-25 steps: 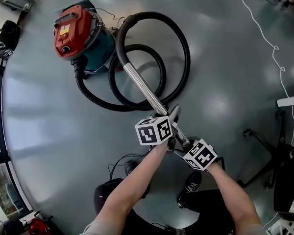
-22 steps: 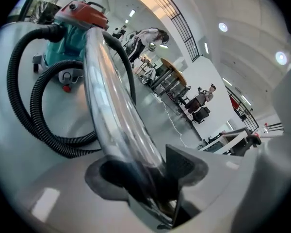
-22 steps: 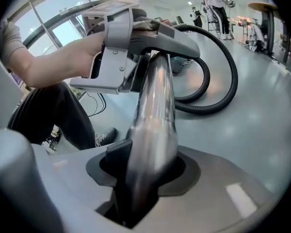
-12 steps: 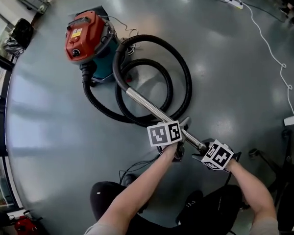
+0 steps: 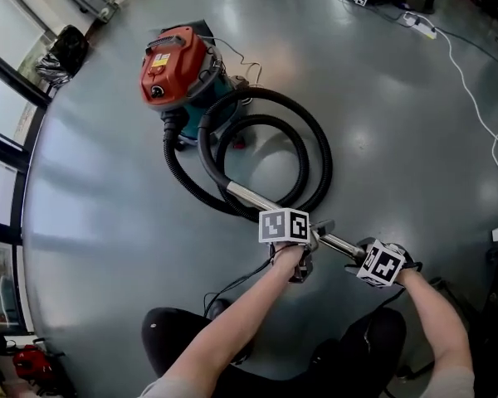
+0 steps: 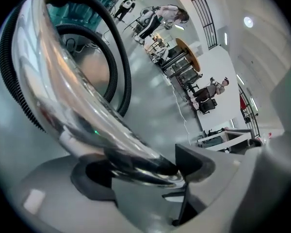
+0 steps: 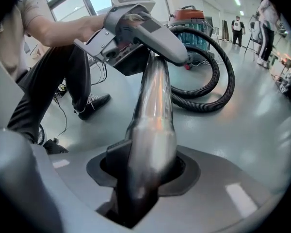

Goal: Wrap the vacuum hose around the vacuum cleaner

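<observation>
Currently on record:

- vacuum cleaner [image 5: 176, 69]: red top, teal body; stands upright on the grey floor [image 5: 91, 197], at the upper left of the head view, well apart from the person
- vacuum hose [image 5: 319, 152]: black, ribbed; one end joins the cleaner low on its front; the rest lies on the floor in two overlapping loops just beside the cleaner, touching its base on one side but not passing around it
- metal tube [image 5: 247, 197]: shiny, rigid; continues from the hose's free end and runs slantwise from the loops toward the person; held off the floor at the near end
- left gripper [image 5: 314, 235]: set on the tube's middle stretch; jaws clamped on the metal tube, one pad against each side
- right gripper [image 5: 361, 255]: set just beside the left one, nearer the tube's end; jaws clamped on the metal tube, which fills the gap between the pads
- person's forearms [image 5: 232, 322]: bare; both reach forward from the bottom of the head view
- white cable [image 5: 480, 114]: trails across the floor at the right, well apart from the cleaner
- black cable [image 5: 232, 284]: thin; lies by the person's shoes
- bystanders [image 6: 160, 16]: distant, standing among furniture in the left gripper view
</observation>
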`<state>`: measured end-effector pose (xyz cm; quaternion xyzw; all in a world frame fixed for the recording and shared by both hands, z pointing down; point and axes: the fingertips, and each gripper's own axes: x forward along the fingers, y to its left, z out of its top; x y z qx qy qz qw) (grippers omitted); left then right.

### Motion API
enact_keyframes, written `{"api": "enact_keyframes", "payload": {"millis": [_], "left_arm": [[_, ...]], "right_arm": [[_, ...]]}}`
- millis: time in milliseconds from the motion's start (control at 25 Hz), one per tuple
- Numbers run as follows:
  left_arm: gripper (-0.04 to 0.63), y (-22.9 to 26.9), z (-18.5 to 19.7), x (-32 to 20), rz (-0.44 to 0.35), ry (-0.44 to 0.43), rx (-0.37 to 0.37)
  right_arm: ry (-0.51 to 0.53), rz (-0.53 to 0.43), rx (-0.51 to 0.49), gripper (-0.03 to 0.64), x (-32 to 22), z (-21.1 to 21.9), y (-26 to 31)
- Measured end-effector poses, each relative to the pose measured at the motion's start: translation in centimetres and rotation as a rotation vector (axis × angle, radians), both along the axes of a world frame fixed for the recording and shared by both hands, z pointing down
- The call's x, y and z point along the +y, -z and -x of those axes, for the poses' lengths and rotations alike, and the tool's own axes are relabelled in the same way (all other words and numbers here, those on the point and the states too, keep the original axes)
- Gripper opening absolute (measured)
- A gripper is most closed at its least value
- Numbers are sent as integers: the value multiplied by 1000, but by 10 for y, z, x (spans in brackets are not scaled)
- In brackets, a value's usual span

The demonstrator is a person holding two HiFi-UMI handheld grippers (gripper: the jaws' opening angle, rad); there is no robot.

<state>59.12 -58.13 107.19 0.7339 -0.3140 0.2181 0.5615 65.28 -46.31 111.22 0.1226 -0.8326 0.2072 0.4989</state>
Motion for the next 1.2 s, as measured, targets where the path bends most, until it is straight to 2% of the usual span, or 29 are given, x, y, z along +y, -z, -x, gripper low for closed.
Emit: {"api": "enact_keyframes", "payload": {"millis": [120, 280, 360, 520, 600, 760, 920, 1200], "left_arm": [[394, -4, 13, 0, -14, -52, -34], [382, -11, 43, 8, -99, -151, -165], [345, -13, 51, 14, -164, -215, -218], [198, -16, 62, 17, -286, -304, -355], [175, -16, 65, 15, -326, -324, -406], [170, -22, 73, 14, -354, -323, -447], [169, -36, 85, 13, -402, -379, -527], [169, -56, 105, 5, -383, -363, -553]], "right_arm": [[16, -9, 38, 196, -6, -13, -13], [16, -13, 71, 196, -17, -32, -30], [32, -27, 87, 196, -26, -40, -36], [119, -41, 146, 196, -42, -58, -39], [164, -54, 169, 196, -49, -65, -38], [184, -49, 166, 196, -50, -61, -49], [195, -41, 145, 196, -44, -44, -70], [243, -43, 179, 199, -47, -27, -111]]}}
